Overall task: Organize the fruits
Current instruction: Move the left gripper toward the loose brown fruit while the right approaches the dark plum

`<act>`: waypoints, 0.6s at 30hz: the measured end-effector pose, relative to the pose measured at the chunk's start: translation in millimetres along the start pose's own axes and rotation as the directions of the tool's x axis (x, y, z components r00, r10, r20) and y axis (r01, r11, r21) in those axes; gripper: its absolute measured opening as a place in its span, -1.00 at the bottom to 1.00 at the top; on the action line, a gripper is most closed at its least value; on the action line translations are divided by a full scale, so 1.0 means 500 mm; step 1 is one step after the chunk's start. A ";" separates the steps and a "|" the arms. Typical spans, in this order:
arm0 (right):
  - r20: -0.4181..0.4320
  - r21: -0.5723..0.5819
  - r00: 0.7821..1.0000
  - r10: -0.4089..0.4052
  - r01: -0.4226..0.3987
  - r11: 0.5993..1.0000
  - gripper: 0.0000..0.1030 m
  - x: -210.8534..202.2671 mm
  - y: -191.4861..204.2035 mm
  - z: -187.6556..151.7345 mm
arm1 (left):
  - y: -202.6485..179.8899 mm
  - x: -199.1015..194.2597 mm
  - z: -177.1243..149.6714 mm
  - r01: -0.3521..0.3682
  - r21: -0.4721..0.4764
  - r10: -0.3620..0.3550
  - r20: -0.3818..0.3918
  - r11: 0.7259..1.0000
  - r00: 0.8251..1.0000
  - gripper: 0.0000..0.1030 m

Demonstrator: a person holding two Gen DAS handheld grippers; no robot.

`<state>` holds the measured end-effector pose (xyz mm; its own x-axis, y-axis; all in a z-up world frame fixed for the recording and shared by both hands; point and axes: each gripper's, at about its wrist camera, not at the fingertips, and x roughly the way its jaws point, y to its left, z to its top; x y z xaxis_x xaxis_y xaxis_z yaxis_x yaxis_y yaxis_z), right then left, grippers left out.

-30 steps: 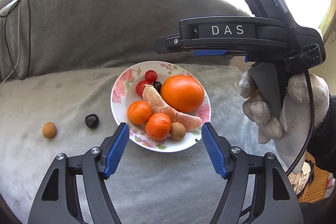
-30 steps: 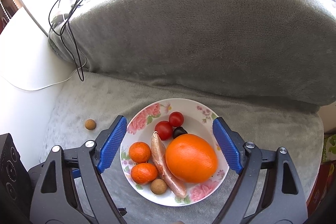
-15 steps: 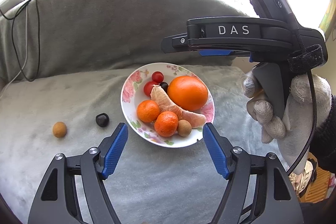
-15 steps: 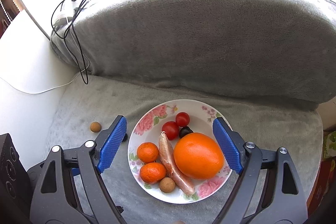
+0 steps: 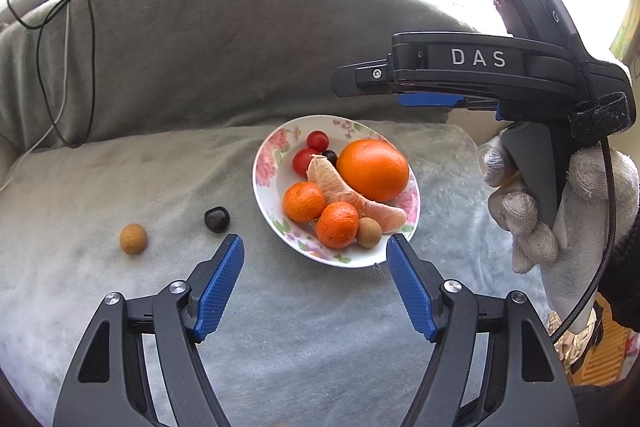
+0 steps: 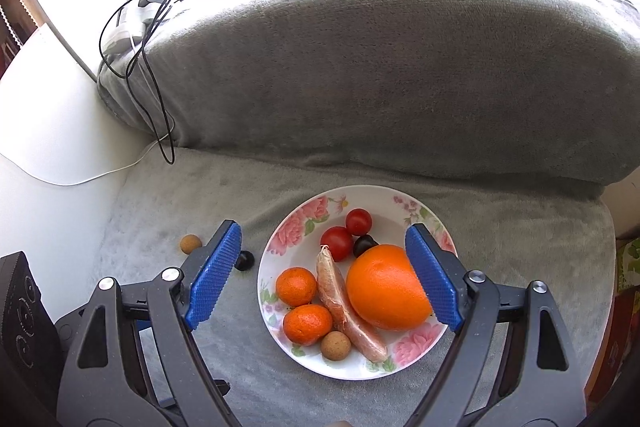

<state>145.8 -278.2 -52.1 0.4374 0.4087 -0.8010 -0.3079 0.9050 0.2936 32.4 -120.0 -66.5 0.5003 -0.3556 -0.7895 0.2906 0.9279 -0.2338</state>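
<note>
A floral plate [image 5: 264, 183] sits on the grey blanket. It holds a large orange [image 5: 373, 170], two mandarins [image 5: 304, 202], a peeled citrus segment [image 5: 340, 191], two cherry tomatoes [image 5: 317, 141], a dark berry [image 5: 330, 155] and a brown longan [image 5: 369, 232]. Left of the plate, a dark fruit [image 5: 217, 219] and another longan [image 5: 133, 238] lie loose. My left gripper [image 5: 315, 241] is open and empty, just short of the plate's near rim. My right gripper [image 6: 323, 227] hovers open and empty above the plate [image 6: 384, 195], its right pad in front of the orange [image 6: 386, 287].
A grey blanket-covered backrest [image 6: 380, 67] rises behind the plate. Black and white cables [image 6: 152, 75] and a charger hang over its left end. A gloved hand [image 5: 560, 211] holds the right gripper at the right. A white surface [image 6: 48, 131] borders the seat on the left.
In both views the plate has drifted slightly to the right. No fruit has moved, and both grippers stay open and empty.
</note>
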 end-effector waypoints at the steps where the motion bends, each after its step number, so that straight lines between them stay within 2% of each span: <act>1: 0.000 0.000 1.000 0.000 0.000 1.000 0.68 -0.002 0.003 -0.003 | 0.006 -0.002 -0.002 -0.002 -0.003 0.002 -0.002 1.000 1.000 0.43; 18: 0.041 -0.062 0.999 -0.009 0.011 0.998 0.68 -0.030 0.113 -0.081 | 0.183 -0.046 -0.047 -0.104 -0.061 0.102 -0.042 0.993 0.994 0.43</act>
<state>87.6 -238.2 -44.5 0.4747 0.4054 -0.7812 -0.3548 0.9004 0.2516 28.3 -24.3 -82.9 0.4924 -0.2541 -0.8325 0.1867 0.9650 -0.1841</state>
